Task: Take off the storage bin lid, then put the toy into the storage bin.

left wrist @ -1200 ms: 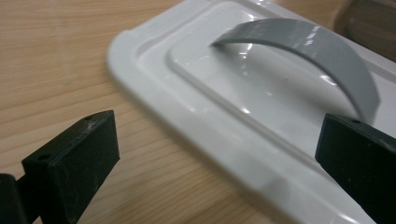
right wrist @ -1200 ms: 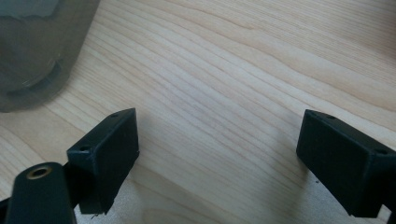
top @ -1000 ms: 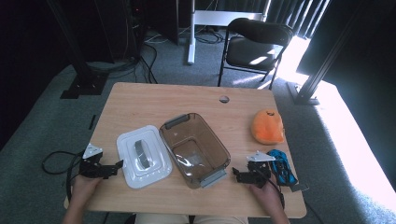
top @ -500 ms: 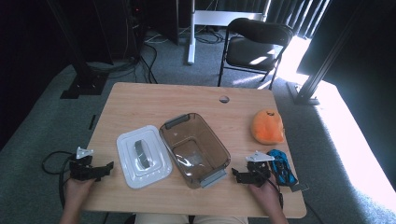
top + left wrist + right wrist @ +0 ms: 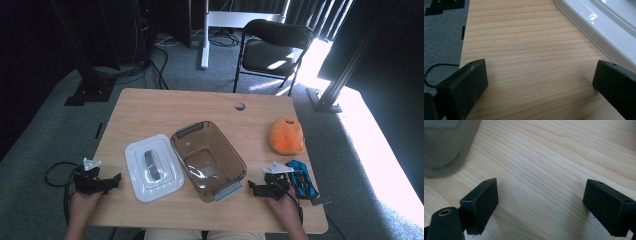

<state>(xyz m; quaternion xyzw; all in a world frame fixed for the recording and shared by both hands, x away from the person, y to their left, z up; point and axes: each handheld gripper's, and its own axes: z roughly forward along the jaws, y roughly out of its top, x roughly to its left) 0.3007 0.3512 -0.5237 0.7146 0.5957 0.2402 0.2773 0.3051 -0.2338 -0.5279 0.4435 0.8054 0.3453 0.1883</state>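
grippers sit low at the bottom corners of the high view, one to each side of the work, so either hand can go in without crossing the other. left gripper (image 5: 112, 181) lies at the lower left of the frame, jaws spread wide over bare wood, aimed at the lid (image 5: 153, 166) just to its right; in the left gripper view the lid's white rim (image 5: 596, 27) runs down the upper right corner, near the right jaw but not touching. right gripper (image 5: 252, 188) lies at lower centre-right, jaws also wide apart and holding nothing, pointed at the tub (image 5: 208, 159), whose grey handle end is just beside it; the tub's smoky wall (image 5: 446, 143) fills the upper left corner of the right gripper view. lid rests flat, touching the tub's left side, likely set off so the tub stays open for loading. orange thing (image 5: 286, 135) and blue thing (image 5: 302, 179) wait at right of frame, near the right hand.
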